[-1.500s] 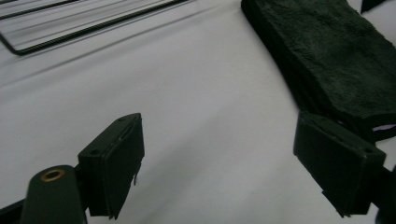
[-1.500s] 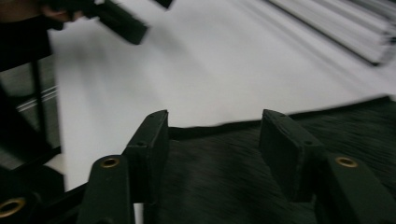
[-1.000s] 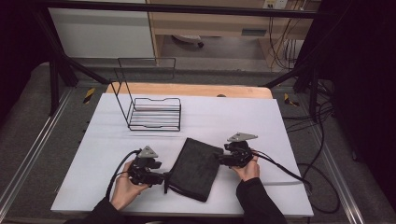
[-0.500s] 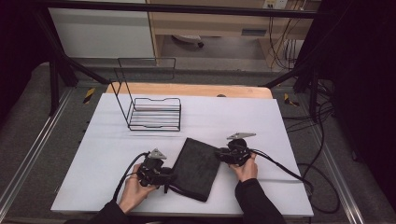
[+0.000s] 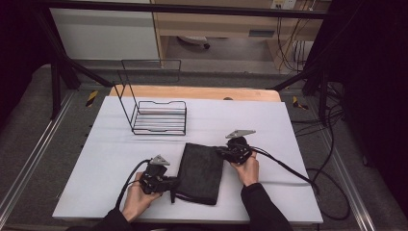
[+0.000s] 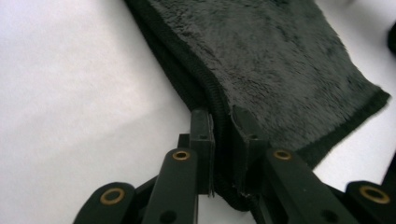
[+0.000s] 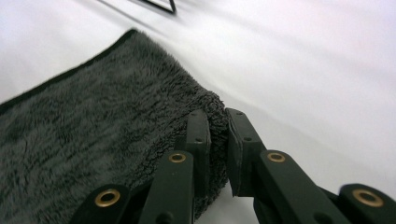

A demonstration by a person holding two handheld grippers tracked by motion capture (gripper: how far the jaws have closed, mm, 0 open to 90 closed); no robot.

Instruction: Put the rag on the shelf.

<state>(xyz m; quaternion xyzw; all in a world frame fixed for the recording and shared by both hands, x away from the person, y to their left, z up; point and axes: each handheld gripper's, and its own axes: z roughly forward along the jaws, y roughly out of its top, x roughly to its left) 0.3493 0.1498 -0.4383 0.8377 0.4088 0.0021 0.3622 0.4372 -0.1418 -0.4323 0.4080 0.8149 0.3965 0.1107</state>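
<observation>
The dark folded towel (image 5: 199, 172) lies flat on the white table (image 5: 106, 159), toward the near edge, between the two hands. It looks soft, light and floppy, a fleecy pile with a stitched hem, so it will likely sag and unfold if lifted by one point; the edges and corners seem the best hold. The left gripper (image 6: 223, 140) has just been closing and now pinches the hemmed edge at the near-left side. The right gripper (image 7: 218, 140) has closed too, jaws clamped on the folded far-right edge. A wire rack (image 5: 159, 117) stands well behind.
</observation>
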